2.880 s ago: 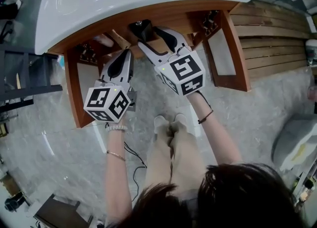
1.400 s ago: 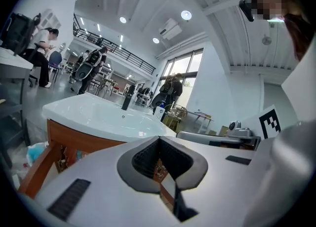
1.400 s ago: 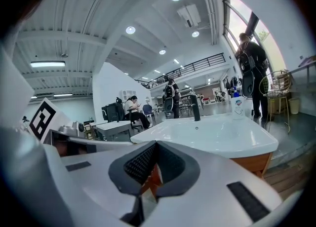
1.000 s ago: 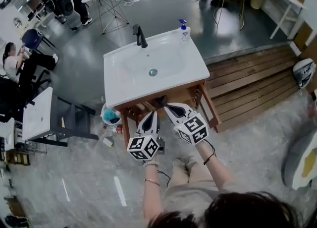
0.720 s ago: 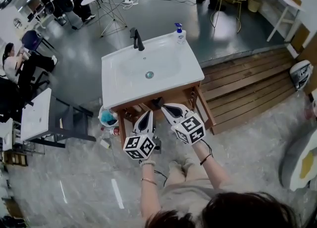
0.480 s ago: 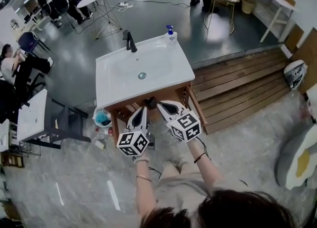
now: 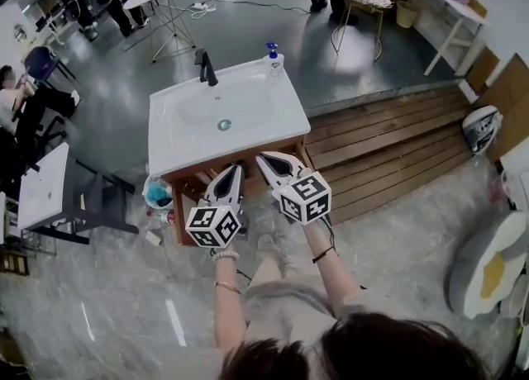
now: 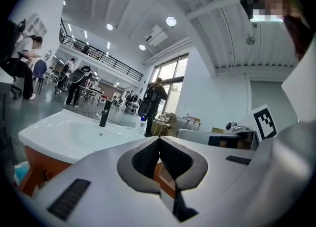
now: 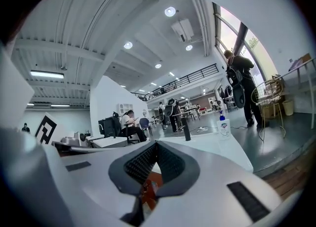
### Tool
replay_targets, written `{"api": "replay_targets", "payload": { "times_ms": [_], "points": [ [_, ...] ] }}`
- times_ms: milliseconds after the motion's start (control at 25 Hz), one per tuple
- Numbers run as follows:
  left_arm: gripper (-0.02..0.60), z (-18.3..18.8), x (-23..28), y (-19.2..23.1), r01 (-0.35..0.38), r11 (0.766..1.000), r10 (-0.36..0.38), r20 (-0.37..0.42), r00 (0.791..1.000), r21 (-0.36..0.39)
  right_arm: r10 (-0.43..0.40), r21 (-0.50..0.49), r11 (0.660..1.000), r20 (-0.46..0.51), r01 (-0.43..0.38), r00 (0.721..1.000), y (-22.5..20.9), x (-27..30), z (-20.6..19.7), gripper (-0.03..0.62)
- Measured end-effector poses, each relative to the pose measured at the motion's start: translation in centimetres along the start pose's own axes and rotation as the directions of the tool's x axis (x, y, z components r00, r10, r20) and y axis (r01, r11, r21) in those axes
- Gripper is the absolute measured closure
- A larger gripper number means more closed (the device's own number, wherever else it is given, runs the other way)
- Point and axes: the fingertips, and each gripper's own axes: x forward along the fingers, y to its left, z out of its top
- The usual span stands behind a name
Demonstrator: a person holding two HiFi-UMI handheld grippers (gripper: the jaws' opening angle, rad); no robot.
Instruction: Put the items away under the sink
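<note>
1. Step in hand: both tongs are held level in front of the vanity and neither carries anything. The left tongs [image 7: 235, 170] are clenched on nothing, pads meeting at the tip. The right tongs [image 7: 261, 158] are likewise pressed together and empty. This looks like a gap between items, or possibly the end of the stowing.
2. Where the task's things are: the white sink [image 7: 248, 118] overhangs its wooden cabinet [image 7: 192, 178] and hides the inside, so what is stored there cannot be told. Loose candidates lie on the floor at about 8 o'clock from the basin: a teal tub [image 7: 155, 194], with small bottles [image 7: 168, 216] just beside it.
3. Next move, as a judgement: if those belong below, one pair of tongs must release, drop low towards 8 o'clock and close on a bottle. It would then carry the bottle in under the rim.
4. Around: on the counter a black faucet [image 7: 203, 67] stands at 12 o'clock and a soap bottle [image 7: 271, 57] at 1 o'clock. Timber decking [image 7: 388, 135] lies at 3 o'clock, and a white side table [image 7: 37, 188] at 9 o'clock.
5. In the way: the cabinet's left side panel stands between the tongs and the floor items, and the basin's front edge forces a low approach.
</note>
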Motion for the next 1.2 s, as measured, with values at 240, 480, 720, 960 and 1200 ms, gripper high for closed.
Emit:
{"api": "replay_targets", "payload": {
  "times_ms": [240,480,720,960,1200],
  "points": [
    [0.579,1.0,2.0,1.1,0.018,1.000,-0.018,0.005,1.000,0.003,-0.041,0.020,0.999,0.011,0.041,0.999,-2.4,1.0,0.7,0.577],
    [0.579,1.3,5.4,3.0,0.050,0.999,-0.050,-0.009,0.999,0.000,-0.090,0.041,0.995,0.029,0.088,0.996,-5.7,4.1,1.7,0.577],
    [0.580,3.6,9.8,6.5,0.085,0.996,-0.085,-0.022,0.996,0.015,-0.128,0.053,0.991,0.036,0.126,0.991,-8.6,8.6,2.9,0.577],
    [0.579,5.1,14.4,9.0,0.154,0.988,-0.153,-0.049,0.987,0.019,-0.197,0.043,0.980,0.030,0.196,0.980,-12.4,12.1,4.3,0.576],
    [0.578,6.2,18.7,11.2,0.233,0.972,-0.230,-0.083,0.970,0.026,-0.242,0.042,0.970,0.022,0.240,0.970,-15.4,15.6,5.0,0.576]
  ]
}}
